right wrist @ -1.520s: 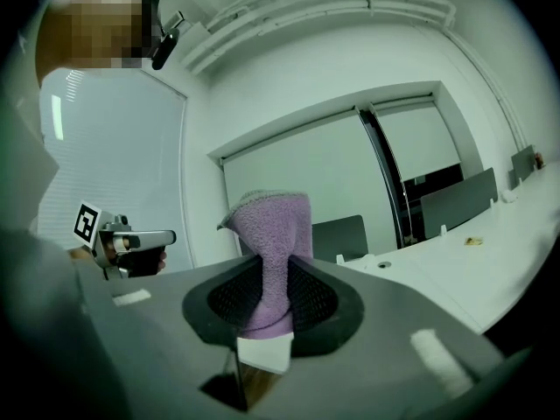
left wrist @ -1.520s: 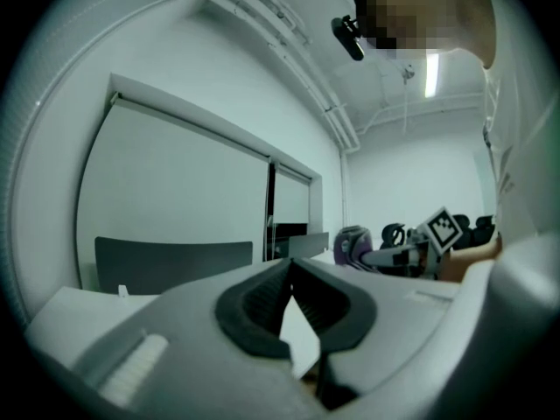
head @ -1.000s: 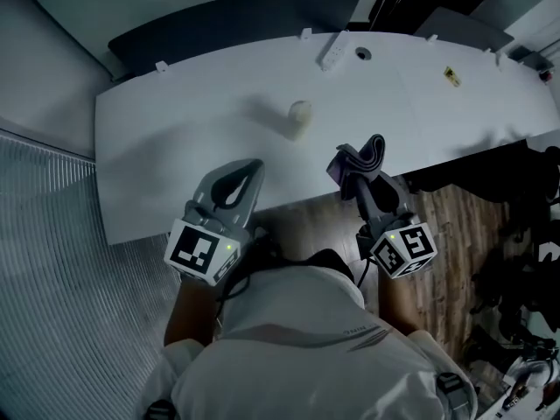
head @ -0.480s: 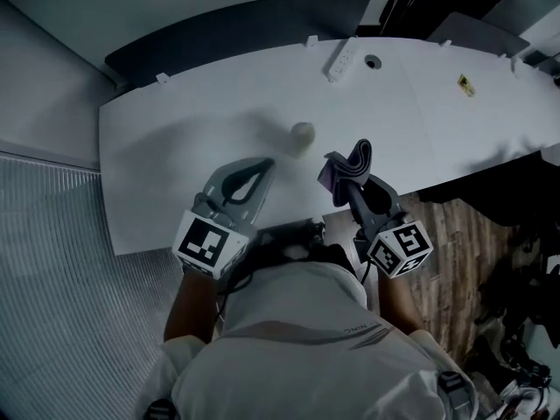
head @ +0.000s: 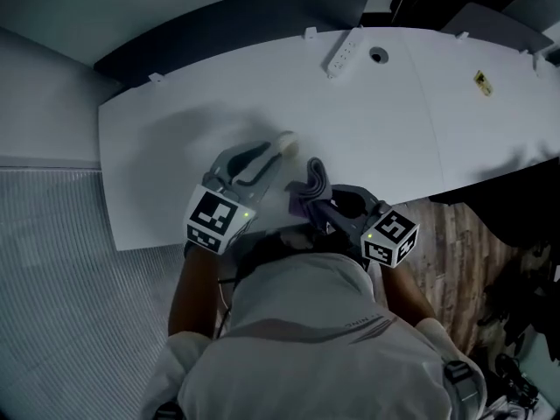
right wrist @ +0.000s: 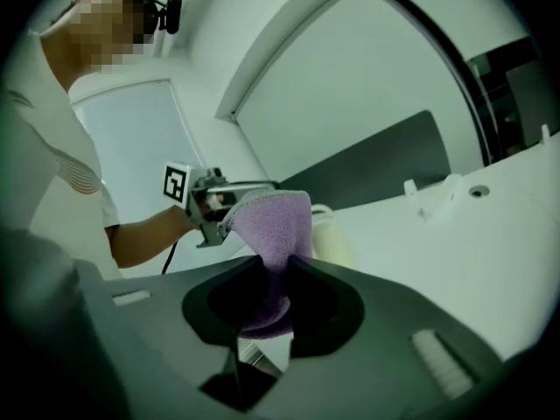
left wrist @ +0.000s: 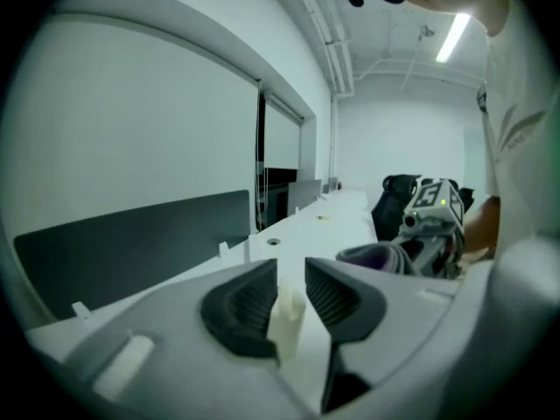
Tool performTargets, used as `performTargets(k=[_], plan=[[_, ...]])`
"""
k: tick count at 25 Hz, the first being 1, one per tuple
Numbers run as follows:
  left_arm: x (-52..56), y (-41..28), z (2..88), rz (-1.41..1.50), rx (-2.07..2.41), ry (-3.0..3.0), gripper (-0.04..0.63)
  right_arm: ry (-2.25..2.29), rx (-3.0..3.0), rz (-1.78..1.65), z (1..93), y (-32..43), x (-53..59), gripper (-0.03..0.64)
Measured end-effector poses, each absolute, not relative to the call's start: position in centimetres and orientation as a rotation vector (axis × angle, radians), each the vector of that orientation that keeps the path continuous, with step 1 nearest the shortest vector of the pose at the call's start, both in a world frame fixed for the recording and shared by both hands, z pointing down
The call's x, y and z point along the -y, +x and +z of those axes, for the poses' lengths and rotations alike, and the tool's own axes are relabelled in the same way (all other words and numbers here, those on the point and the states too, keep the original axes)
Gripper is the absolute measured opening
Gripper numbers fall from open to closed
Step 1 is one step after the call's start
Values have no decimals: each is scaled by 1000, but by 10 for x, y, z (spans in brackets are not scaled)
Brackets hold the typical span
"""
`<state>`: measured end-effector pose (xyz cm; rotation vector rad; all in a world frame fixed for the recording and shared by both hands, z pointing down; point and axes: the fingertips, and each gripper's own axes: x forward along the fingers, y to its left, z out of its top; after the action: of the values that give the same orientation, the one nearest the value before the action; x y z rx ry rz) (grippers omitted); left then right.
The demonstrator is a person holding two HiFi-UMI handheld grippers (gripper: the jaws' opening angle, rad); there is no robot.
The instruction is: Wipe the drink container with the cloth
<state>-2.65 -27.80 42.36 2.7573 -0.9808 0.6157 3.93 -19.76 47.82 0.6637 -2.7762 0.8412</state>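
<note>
A small white drink container (head: 287, 142) stands on the white table (head: 166, 129). My left gripper (head: 267, 157) reaches it, and its jaws are opening. In the left gripper view the container (left wrist: 286, 318) stands between the jaws with a gap on its right side. My right gripper (head: 317, 201) is shut on a purple cloth (head: 311, 182), held just right of the container. In the right gripper view the cloth (right wrist: 276, 230) rises from the pinched jaws, with the container (right wrist: 331, 234) behind it.
A white power strip (head: 340, 52) and a round cable hole (head: 378, 56) lie at the table's far edge, in front of a dark partition (head: 227, 24). A yellow sticker (head: 482, 79) is far right. Wood floor shows past the table's near edge.
Both grippers have moved forward over the table towards the container. The left jaws, closed before, now stand apart around it. The cloth has come close beside the container.
</note>
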Motion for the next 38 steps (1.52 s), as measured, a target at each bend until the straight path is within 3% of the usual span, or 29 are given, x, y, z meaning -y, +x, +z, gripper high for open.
performTargets(k=[9, 20, 38], plan=[[295, -12, 471, 832, 870, 2694, 106, 469, 2586, 955, 547, -3, 178, 84], [298, -4, 506, 1050, 776, 2633, 100, 481, 2547, 1004, 558, -38, 218, 84], [299, -8, 505, 986, 804, 2584, 69, 688, 2623, 1440, 552, -48, 263, 87]])
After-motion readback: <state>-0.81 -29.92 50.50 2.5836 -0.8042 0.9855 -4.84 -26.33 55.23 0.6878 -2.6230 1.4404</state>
